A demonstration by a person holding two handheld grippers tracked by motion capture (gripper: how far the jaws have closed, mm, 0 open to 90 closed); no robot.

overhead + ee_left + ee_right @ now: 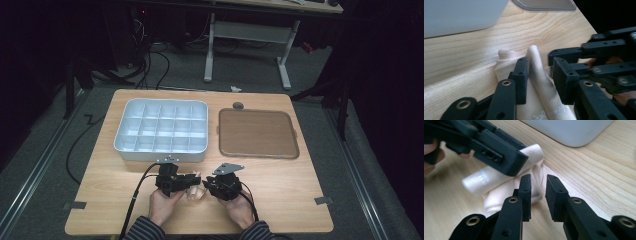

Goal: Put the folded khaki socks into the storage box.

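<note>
Hands (165,207) at the near edge of the worktop (125,200) bring the two grippers together over a small cream cloth (192,192), rolled or bunched (the fold is hard to read) and lying flat on the wood. The left gripper (539,75) has its jaws partly open, straddling a ridge of the cloth without pinching it. The right gripper (537,195) also stands partly open, its jaws just beside the cloth's end, gripping nothing. Beyond them sits a white divided tray (162,127), compartments bare, and to its right a brown flat tray (257,132). Judging by this, the cloth is released and not yet put anywhere; the placing remains.
</note>
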